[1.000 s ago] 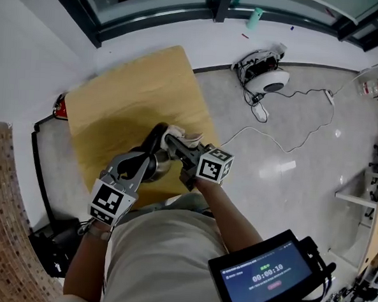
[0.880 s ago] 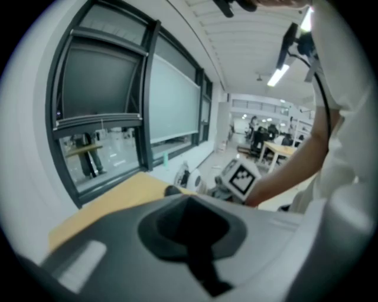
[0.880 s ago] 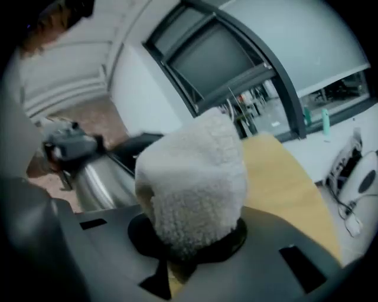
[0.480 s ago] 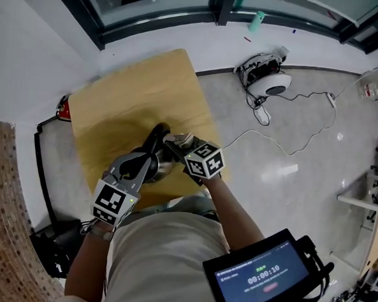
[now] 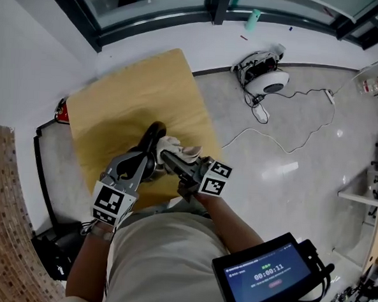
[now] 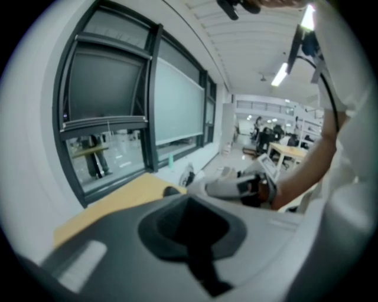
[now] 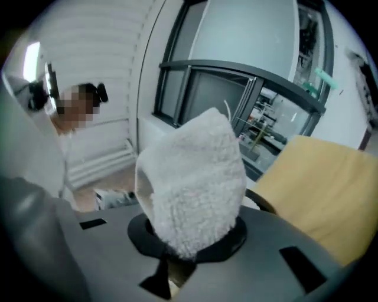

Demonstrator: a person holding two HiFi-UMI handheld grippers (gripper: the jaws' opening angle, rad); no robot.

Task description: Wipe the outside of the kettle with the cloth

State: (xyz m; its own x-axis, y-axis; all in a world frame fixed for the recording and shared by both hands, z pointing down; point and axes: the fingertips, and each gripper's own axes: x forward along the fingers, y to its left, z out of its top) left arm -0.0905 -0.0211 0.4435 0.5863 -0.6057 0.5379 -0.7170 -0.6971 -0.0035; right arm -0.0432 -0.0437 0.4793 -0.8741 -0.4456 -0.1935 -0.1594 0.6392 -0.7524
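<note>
Right gripper (image 5: 168,156), fingers gripping cloth (image 5: 180,150), has drawn back along kettle (image 5: 153,135); left gripper (image 5: 142,167) fingers closed.

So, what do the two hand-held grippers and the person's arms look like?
The left hand-held gripper and the right hand-held gripper look alike: long, angular bodies in grey and black. Each has a cube at its rear end, white with black square markers. The person wears a light, short-sleeved top, so the forearms are uncovered.
</note>
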